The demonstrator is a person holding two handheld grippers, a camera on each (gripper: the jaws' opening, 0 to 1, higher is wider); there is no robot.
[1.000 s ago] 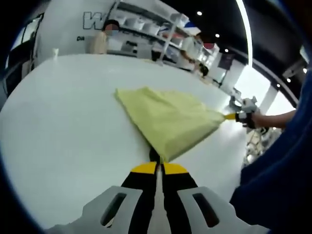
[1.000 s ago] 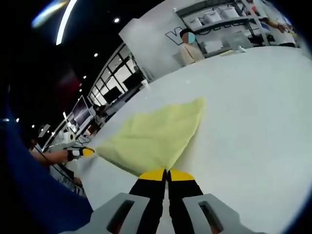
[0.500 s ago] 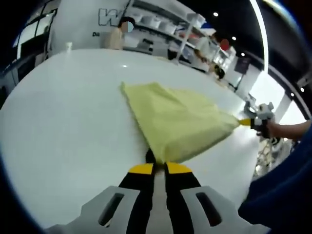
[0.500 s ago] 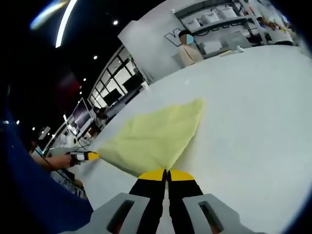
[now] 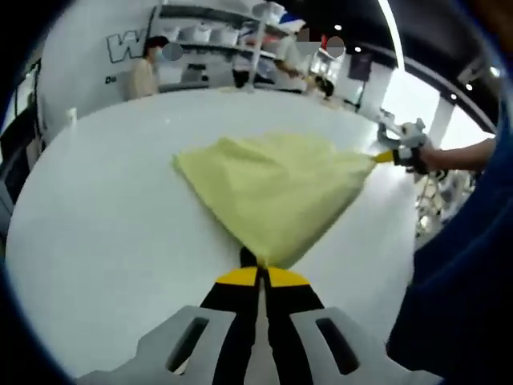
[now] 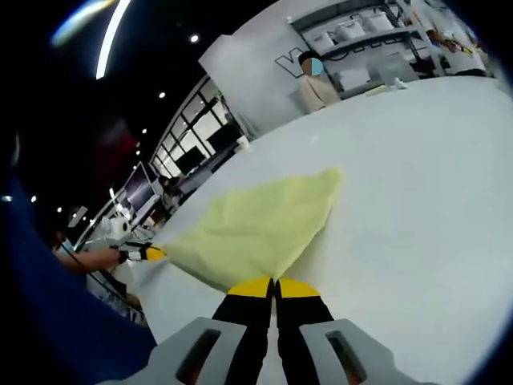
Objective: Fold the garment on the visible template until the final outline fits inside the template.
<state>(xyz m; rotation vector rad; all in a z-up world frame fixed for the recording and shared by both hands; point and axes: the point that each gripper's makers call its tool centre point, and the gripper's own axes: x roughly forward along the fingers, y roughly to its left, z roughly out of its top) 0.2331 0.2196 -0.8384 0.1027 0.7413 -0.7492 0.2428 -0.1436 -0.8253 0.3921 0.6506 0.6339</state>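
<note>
A pale yellow garment (image 5: 276,192) is stretched above a white table (image 5: 104,216), held by two corners. My left gripper (image 5: 263,275) is shut on its near corner in the left gripper view. The right gripper (image 5: 388,156) enters that view from the right, pinching the far right corner, with a hand behind it. In the right gripper view the same garment (image 6: 256,228) fans out from my right gripper (image 6: 274,285), which is shut on its corner. The left gripper (image 6: 148,253) grips the far left corner there. I see no template outline on the table.
The round white table (image 6: 417,192) spreads wide around the cloth. A person in beige (image 5: 147,70) stands behind the far edge by shelves (image 5: 216,36). A small white cup (image 6: 244,143) sits near the table's far rim. A blue sleeve (image 5: 461,297) fills the right side.
The garment has spread wider and lifted between the two grippers. The right gripper has risen in the left gripper view. Both grippers keep their hold.
</note>
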